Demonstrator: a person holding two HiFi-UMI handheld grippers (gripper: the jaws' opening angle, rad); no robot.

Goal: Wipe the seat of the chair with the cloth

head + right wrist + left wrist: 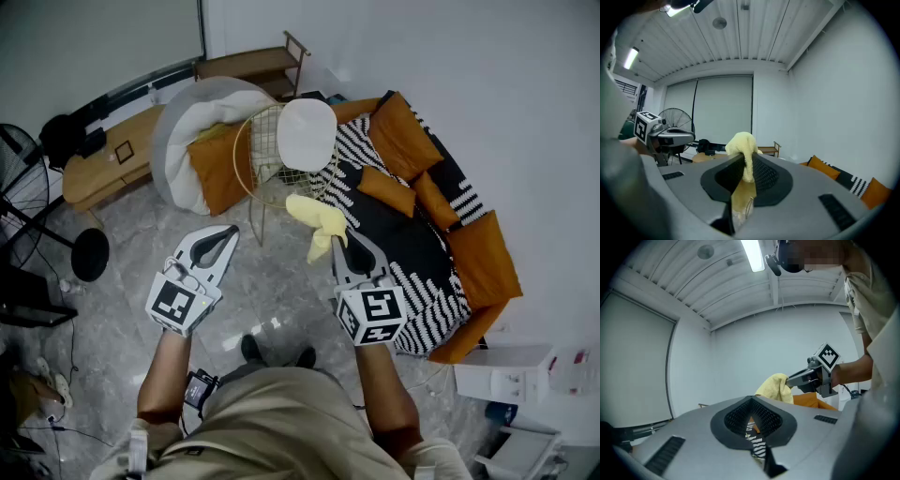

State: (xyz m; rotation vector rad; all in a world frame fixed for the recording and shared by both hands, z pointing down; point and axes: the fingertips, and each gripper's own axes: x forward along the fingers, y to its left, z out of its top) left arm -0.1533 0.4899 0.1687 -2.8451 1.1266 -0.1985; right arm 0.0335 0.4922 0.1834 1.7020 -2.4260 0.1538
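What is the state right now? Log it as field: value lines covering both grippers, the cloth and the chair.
left gripper: jaws together, holding nothing
right gripper: jaws shut on the cloth
cloth: yellow, bunched, hanging from the right gripper's tips
chair: wire frame with a white seat pad, ahead of both grippers
wiping: not yet begun; cloth is apart from the seat pad

bare floor (274, 274) before chair (307, 133), sofa (405, 230) right; beanbag (183, 141) left
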